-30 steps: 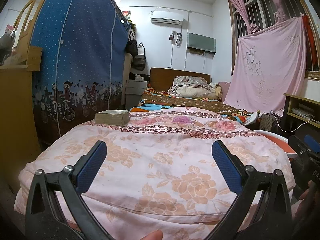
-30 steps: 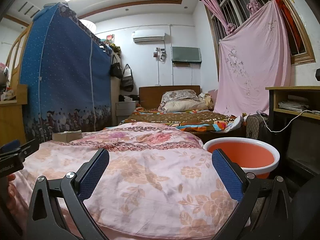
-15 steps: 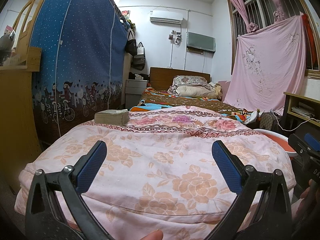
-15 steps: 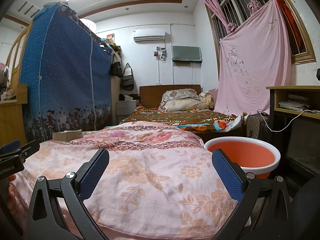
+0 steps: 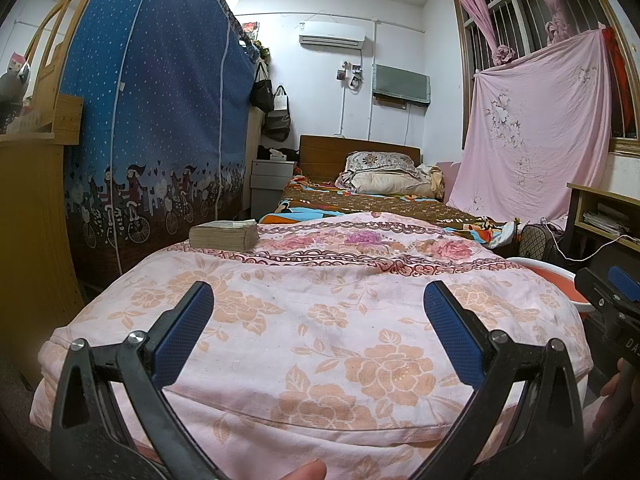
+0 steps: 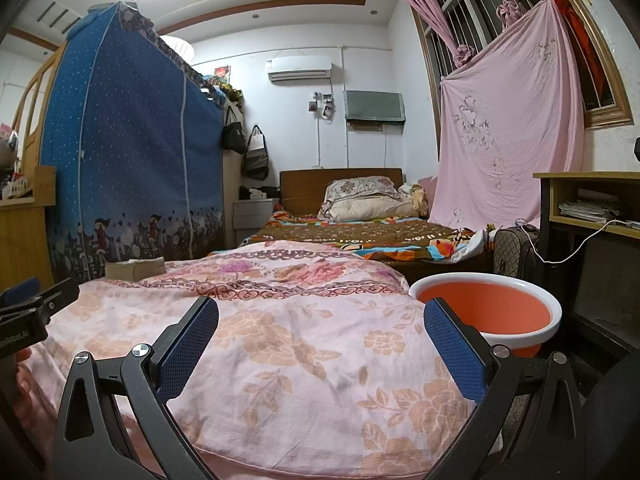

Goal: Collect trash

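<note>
On floral quilt (image 5: pixel 320 320), tissue pack (image 5: pixel 224 234); beside it, orange basin (image 6: pixel 486 312).

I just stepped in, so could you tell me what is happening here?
A person holds the left hand-held gripper and the right hand-held gripper open and empty above a floral quilt. Nothing has been picked up. An orange basin sits beside the quilt, and a thick book lies at its far corner.

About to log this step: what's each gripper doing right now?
Left gripper: open, holding nothing.
Right gripper: open, holding nothing.
</note>
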### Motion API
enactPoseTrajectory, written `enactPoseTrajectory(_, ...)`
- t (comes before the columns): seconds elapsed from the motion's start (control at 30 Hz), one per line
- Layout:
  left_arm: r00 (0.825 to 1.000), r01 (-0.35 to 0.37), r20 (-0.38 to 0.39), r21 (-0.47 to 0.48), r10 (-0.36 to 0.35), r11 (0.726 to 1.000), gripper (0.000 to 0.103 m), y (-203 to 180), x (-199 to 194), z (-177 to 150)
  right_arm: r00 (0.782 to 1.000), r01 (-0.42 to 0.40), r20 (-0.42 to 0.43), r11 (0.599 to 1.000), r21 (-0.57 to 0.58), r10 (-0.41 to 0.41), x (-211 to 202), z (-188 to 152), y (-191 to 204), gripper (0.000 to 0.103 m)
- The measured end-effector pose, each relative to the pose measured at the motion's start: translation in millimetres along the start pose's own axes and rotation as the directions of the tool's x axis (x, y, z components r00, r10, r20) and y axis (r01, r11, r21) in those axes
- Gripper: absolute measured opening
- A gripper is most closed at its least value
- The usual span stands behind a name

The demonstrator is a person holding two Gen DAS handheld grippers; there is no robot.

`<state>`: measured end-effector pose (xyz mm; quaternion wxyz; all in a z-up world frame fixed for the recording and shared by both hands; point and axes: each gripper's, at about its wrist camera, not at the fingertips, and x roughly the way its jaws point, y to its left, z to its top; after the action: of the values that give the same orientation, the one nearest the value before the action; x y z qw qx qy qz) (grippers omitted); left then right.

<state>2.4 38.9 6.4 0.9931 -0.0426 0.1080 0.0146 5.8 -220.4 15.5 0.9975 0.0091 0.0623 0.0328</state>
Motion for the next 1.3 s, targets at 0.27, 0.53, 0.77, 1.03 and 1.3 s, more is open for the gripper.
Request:
enactPoseTrajectory(0.27,1.0,-0.001,0.0,0.001,0.001,1.0,0.091,-0.2,-0.3,0.0,1.0,0.0,0.0,1.0,0.001,0.0,-0.3,0.1,0.4,0.103)
enactPoseTrajectory(0.53,1.0,-0.001,0.0,0.0,0.001,1.0,0.091,-0.5,-0.3,-0.1,1.0,0.0,-0.001,1.0,0.0,0.0,0.0,0.6,0.7,0.103)
enactPoseTrajectory(0.77,1.0,0.0,0.0,0.001,0.0,1.0,0.091,-0.4,-0.2,-0.1,1.0,0.0,-0.003,1.0,0.0,0.0,0.2,0.6,1.3,0.103)
enactPoseTrajectory(1.03,1.0,-0.001,-0.001,0.0,0.001,1.0,0.091,-0.8,-0.4,0.0,1.0,0.0,-0.004,1.0,-0.001,0.0,0.0,0.9,1.8,0.103)
enactPoseTrajectory(1.3,1.0,0.0,-0.001,0.001,0.0,1.0,0.091,-1.2,-0.5,0.1,1.0,0.0,-0.005,1.0,0.0,0.0,0.5,0.1,3.0,0.103)
